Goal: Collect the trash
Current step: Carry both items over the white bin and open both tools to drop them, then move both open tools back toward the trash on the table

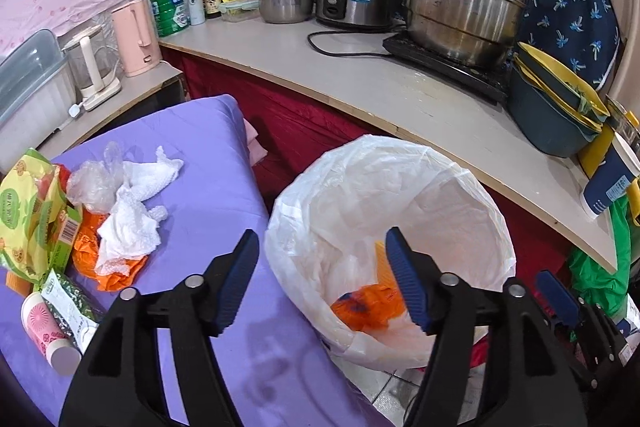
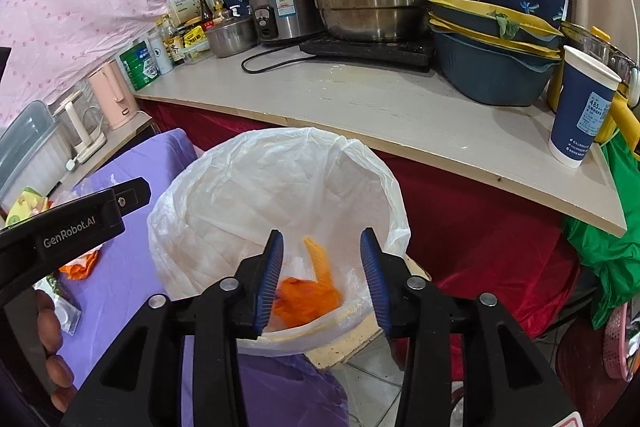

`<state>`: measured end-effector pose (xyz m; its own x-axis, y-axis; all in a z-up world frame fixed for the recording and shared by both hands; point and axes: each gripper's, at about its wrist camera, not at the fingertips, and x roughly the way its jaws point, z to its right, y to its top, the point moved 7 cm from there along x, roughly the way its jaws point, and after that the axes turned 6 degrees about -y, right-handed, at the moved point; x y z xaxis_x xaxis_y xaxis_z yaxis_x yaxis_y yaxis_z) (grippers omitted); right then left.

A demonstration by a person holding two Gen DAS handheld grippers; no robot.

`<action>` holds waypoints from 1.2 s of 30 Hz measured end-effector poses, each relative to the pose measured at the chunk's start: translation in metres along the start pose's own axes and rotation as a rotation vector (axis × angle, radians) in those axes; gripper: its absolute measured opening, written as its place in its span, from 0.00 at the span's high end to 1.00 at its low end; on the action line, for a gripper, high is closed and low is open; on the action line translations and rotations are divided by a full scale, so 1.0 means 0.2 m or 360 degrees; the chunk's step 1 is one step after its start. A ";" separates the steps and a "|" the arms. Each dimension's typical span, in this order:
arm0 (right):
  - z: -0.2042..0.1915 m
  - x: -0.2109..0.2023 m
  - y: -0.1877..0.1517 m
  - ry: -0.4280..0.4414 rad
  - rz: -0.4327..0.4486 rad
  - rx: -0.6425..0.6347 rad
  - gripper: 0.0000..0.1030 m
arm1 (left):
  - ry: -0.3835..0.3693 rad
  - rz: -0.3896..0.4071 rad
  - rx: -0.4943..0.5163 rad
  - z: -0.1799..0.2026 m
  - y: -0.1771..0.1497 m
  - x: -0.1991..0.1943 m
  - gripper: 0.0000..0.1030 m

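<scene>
Both grippers, left (image 1: 324, 279) and right (image 2: 322, 279), gape empty over bin (image 2: 192, 195) | wrapper (image 1: 366, 309) inside | tissue (image 1: 132, 223) on bed (image 1: 224, 163): light, soft, pinch its bunched middle

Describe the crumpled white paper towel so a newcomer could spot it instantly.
Start at the purple cloth left of the white-lined trash bin. In the litter pile at its left, the paper towel lies over orange plastic. It alone is opaque, dimpled white; the clear plastic film beside it is see-through.
</scene>
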<state>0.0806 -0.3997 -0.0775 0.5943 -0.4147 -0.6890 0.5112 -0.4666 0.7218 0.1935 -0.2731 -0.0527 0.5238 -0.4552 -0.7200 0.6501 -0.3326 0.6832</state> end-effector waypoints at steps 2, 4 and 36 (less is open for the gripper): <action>-0.01 -0.02 0.01 0.0009 0.0012 0.0000 0.59 | 0.0013 0.0011 -0.0018 -0.03 0.00 -0.02 0.34; -0.03 -0.05 0.01 0.0016 0.0023 -0.0004 0.58 | 0.0035 0.0019 -0.0047 -0.08 0.00 -0.05 0.33; -0.99 -0.32 -0.32 0.0438 -0.0031 -0.0484 0.42 | 0.0567 -0.0092 -0.0705 -1.24 -0.55 -0.56 0.16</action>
<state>0.1326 -0.1892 -0.0676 0.7055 -0.1642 -0.6895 0.6599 -0.2028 0.7235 0.1996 0.0191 -0.0765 0.5838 -0.1143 -0.8038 0.8118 0.0643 0.5804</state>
